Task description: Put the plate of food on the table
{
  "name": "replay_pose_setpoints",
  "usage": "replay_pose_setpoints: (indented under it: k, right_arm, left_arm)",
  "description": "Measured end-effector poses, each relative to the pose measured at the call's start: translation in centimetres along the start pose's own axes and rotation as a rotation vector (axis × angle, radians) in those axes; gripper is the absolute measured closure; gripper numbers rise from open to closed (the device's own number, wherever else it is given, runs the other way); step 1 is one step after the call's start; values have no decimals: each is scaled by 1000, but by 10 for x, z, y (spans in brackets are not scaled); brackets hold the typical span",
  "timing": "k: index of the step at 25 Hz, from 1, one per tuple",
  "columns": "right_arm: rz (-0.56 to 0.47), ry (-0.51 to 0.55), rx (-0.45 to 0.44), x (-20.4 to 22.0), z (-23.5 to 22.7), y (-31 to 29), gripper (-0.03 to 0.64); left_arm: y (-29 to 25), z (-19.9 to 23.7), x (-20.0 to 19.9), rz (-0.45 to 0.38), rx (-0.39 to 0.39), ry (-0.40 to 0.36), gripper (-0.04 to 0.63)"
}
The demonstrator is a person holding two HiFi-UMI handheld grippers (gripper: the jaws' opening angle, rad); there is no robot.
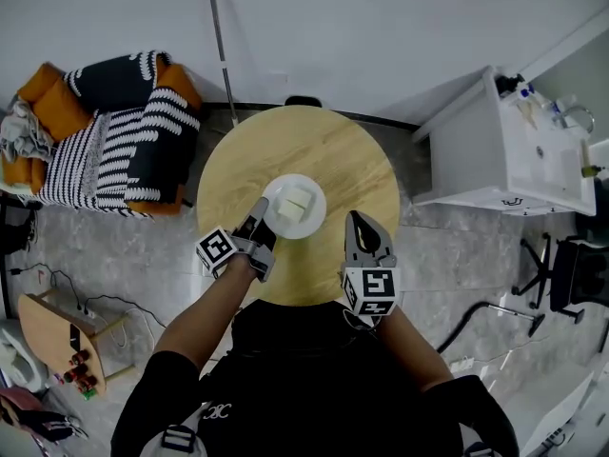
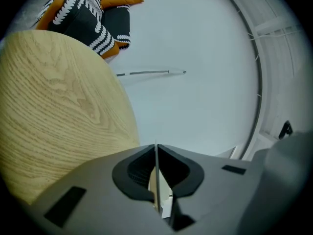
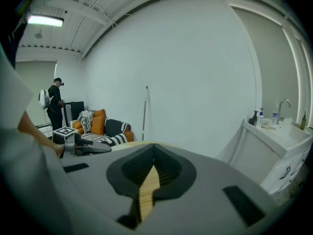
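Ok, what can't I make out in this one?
Food: head view, too small; only pale blocks.
Plate resting on the table or lifted: head view looks straight down.
Plate in left gripper view: only a thin rim in the left claw; gripper body hides the rest.
Right gripper view: plate hidden behind that gripper's body.
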State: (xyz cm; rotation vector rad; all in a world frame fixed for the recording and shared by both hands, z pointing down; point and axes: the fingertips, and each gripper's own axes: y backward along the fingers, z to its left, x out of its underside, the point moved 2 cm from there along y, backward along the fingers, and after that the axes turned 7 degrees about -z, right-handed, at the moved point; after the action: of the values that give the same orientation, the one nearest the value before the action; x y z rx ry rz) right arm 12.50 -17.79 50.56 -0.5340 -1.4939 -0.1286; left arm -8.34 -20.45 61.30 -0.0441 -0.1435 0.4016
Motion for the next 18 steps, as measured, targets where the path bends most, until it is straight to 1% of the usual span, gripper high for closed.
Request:
replay_pose_setpoints:
  k: [2, 5, 7, 9, 11, 13, 18]
  right_arm:
    - [8, -2, -8, 0, 5, -1, 611]
    - [24, -17, -13, -1, 11, -3, 611]
    - [31, -30, -16, -2, 14, -3, 611]
    - [33, -28, -9, -3, 13, -3, 611]
    - [38, -27, 4, -2, 11, -3, 611]
    - [44, -30, 17, 0, 10, -4, 611]
    - [67, -33, 24, 5, 13, -9, 611]
  left_arm:
    - [-4, 4, -1, -5, 21, 25, 574]
    - [-11, 1, 1, 0, 105, 88, 574]
    - [-14, 5, 0, 13, 123, 95, 574]
    - [-18, 14, 0, 31, 115, 65, 574]
    - [-21, 26, -1, 56, 74, 2, 574]
    - [-24, 34, -1, 80, 42, -38, 574]
    - [-29, 43, -2, 114, 23, -59, 574]
